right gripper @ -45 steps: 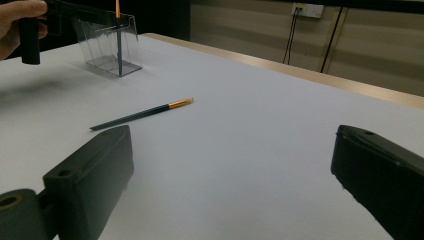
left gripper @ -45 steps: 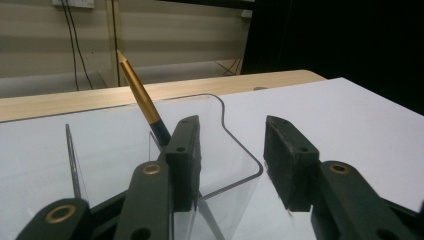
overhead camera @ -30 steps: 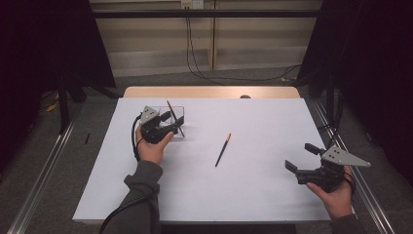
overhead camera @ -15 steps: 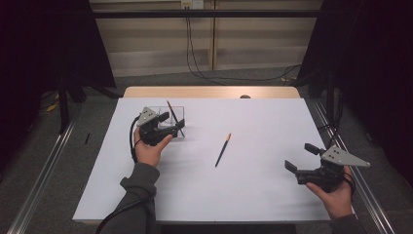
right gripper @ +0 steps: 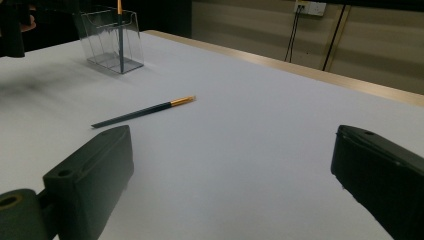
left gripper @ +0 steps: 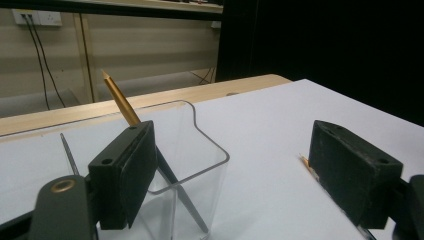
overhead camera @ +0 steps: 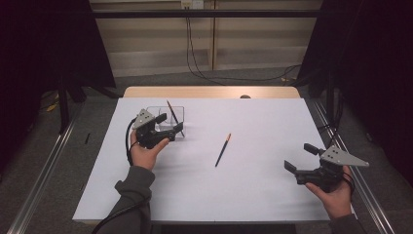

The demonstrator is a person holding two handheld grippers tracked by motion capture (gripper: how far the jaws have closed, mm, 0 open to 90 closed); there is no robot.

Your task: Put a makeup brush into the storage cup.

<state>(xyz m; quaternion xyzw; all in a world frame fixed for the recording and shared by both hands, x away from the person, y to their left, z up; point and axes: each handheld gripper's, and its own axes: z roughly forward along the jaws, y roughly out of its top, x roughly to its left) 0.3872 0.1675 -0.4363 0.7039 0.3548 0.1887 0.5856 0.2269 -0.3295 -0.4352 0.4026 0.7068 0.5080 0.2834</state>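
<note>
Pencil (left gripper: pixel 120 99) leans inside clear holder (left gripper: pixel 200 150), left claw (left gripper: pixel 225 175) gaping beside.

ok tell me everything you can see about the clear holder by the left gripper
The clear holder is a small open-topped box of see-through plastic with thin walls, rounded upper corners and what looks like a divider. It stands upright on the white table cover, near the far left corner. One pencil leans inside it, dark shaft down, gold end sticking out above the rim. The left gripper is open right at it, one jaw against its near wall in the left gripper view. A second pencil lies flat apart from it.
</note>
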